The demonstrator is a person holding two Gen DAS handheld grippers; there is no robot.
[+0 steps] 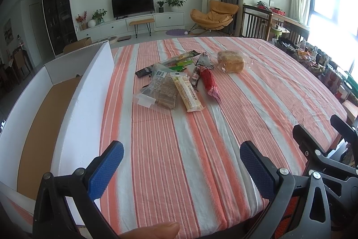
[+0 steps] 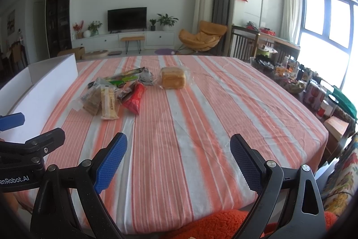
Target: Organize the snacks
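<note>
1. Snacks [image 1: 179, 80] piled mid-table, long packs mostly pointing away from the grippers; bread [image 1: 231, 61] beside them.
2. White box [image 1: 67, 104] at left, nothing blocking.
3. Left gripper [image 1: 181, 169] and right gripper [image 2: 179, 162] both spread wide, holding nothing.

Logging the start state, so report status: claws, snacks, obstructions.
Left claw open, right claw open, both empty. Snack pile untouched on striped cloth, white box beside it. Path clear.

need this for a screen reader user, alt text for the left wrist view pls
A small pile of wrapped snacks and a bagged bread loaf lie untouched on a striped tablecloth, with an open white box along the table's left side. The left gripper hovers open in the foreground, empty.
</note>
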